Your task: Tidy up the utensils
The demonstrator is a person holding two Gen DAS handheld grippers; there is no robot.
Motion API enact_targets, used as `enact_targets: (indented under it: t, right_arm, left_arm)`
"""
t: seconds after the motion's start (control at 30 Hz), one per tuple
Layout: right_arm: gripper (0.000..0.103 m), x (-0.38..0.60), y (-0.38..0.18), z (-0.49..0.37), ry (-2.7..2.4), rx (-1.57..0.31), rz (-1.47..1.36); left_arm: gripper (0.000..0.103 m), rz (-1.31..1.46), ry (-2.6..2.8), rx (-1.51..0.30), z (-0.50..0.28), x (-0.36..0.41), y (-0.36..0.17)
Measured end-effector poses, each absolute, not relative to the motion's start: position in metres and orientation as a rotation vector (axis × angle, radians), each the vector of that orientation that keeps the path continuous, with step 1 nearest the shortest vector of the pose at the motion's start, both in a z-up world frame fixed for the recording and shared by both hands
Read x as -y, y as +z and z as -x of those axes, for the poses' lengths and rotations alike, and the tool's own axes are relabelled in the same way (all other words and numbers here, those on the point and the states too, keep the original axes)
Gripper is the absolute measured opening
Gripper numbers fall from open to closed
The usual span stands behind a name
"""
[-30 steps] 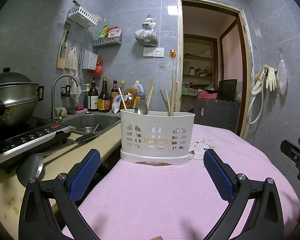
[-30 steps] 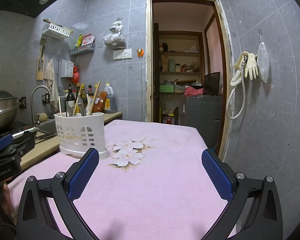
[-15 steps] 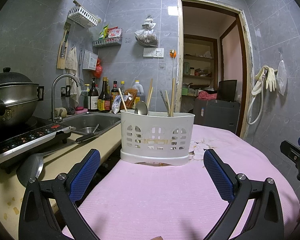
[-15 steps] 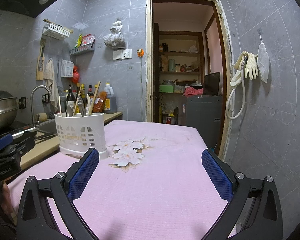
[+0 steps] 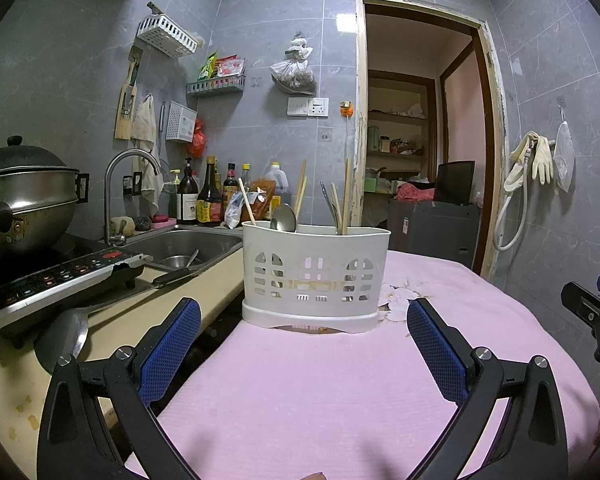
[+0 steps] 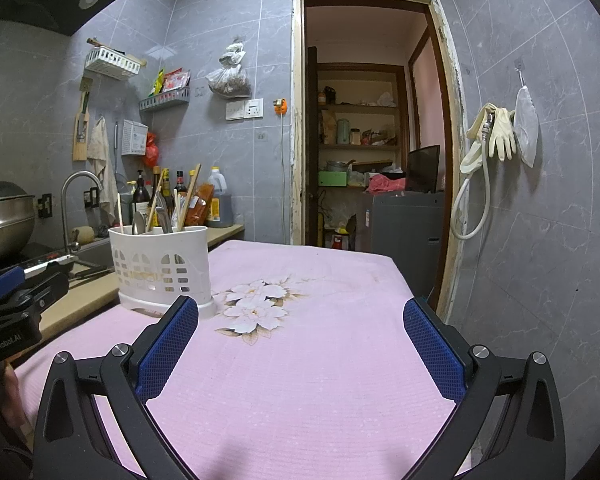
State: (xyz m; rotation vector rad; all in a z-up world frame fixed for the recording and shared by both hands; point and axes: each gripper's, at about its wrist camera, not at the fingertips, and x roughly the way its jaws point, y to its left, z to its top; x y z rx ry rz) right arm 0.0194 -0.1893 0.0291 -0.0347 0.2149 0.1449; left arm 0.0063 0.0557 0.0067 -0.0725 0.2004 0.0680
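A white slotted utensil holder [image 5: 315,276] stands upright on the pink tablecloth [image 5: 320,392], straight ahead in the left wrist view and at the left [image 6: 162,270] in the right wrist view. Several wooden chopsticks [image 5: 300,192], a metal spoon [image 5: 284,218] and other metal handles stick up from it. My left gripper [image 5: 303,346] is open and empty, a short way in front of the holder. My right gripper [image 6: 300,346] is open and empty over the cloth's flower print [image 6: 260,306], right of the holder.
Left of the table runs a beige counter [image 5: 112,320] with a sink [image 5: 188,246], tap, induction hob [image 5: 56,276], big pot [image 5: 24,196] and a ladle [image 5: 64,338]. Sauce bottles [image 5: 204,196] line the back wall. A doorway [image 6: 372,152] opens beyond the table.
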Motion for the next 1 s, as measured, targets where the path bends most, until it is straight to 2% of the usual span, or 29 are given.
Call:
enact_targets:
  t: [1.0]
  right_arm:
    - [0.103,0.1885,0.0293,-0.0191,0.145,-0.215,0.035]
  left_arm:
    - [0.101,0.073,0.067,-0.199,-0.0062,-0.0518,0.0092]
